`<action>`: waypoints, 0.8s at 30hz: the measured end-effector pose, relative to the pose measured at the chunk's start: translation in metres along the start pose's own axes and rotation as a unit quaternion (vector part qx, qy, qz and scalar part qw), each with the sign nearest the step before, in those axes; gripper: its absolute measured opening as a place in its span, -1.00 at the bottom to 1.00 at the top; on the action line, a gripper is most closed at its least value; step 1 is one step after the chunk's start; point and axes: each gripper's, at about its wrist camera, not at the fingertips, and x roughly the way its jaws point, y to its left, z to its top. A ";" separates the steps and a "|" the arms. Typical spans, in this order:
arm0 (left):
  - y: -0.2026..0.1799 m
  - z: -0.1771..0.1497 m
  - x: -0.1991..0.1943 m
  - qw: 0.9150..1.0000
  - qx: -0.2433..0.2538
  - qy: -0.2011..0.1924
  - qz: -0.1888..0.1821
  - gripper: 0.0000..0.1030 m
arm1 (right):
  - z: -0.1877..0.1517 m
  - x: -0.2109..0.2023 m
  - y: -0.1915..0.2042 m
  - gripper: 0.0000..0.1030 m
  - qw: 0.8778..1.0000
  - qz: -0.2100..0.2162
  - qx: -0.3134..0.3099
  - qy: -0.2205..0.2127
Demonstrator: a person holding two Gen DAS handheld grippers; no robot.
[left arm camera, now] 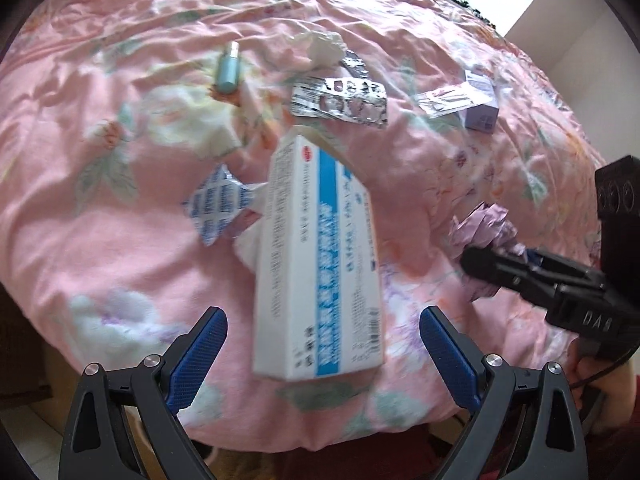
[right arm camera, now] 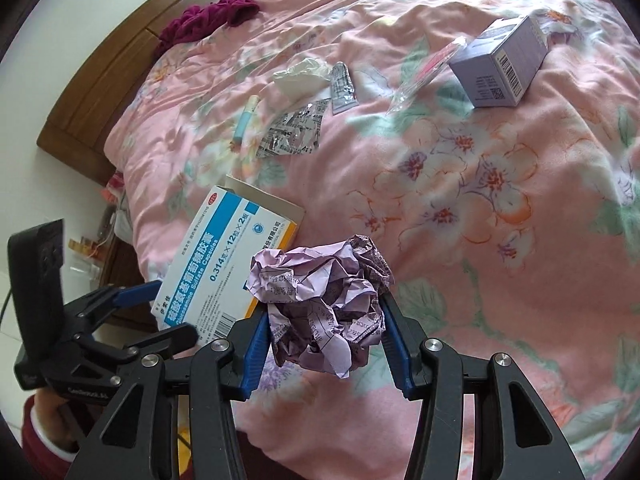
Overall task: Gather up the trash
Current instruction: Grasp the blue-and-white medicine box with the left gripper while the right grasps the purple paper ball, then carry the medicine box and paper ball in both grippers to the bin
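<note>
A ball of crumpled purple paper (right arm camera: 320,304) sits between the blue pads of my right gripper (right arm camera: 324,340), which is shut on it just above the pink floral quilt (right arm camera: 480,200). From the left wrist view the same gripper (left arm camera: 480,260) and paper (left arm camera: 484,228) show at the right. A white and blue medicine box (left arm camera: 316,264) lies on the quilt with its near end between the jaws of my left gripper (left arm camera: 326,340). Those jaws stand wide and open, the pads (left arm camera: 208,344) clear of the box. The box (right arm camera: 224,264) has its far flap open.
More litter lies farther up the quilt: silver blister packs (left arm camera: 340,102), a teal tube (left arm camera: 228,68), white tissue (left arm camera: 326,46), a blue-printed foil packet (left arm camera: 216,204), a clear wrapper (left arm camera: 444,100) and a purple carton (right arm camera: 504,68). A wooden headboard (right arm camera: 100,80) and maroon cloth (right arm camera: 208,16) are at the left.
</note>
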 end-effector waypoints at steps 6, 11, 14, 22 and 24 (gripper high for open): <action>-0.002 0.006 0.017 0.999 -0.020 0.024 -0.032 -0.26 | -0.003 -0.003 0.000 -0.02 1.000 0.005 0.002 -0.001; -0.010 0.005 0.011 0.998 -0.016 0.015 -0.058 -0.54 | -0.003 -0.006 -0.002 -0.02 1.000 0.007 0.005 -0.006; -0.007 0.005 0.001 0.997 -0.022 -0.006 -0.069 -0.54 | -0.003 -0.009 -0.003 -0.02 1.000 0.010 0.010 -0.010; 0.024 -0.013 -0.065 0.994 -0.048 -0.096 -0.007 -0.54 | -0.002 -0.030 0.018 -0.02 0.999 0.028 -0.018 -0.033; 0.038 -0.025 -0.082 0.991 -0.056 -0.115 0.024 -0.54 | 0.000 -0.035 0.032 -0.02 0.998 0.041 -0.032 -0.038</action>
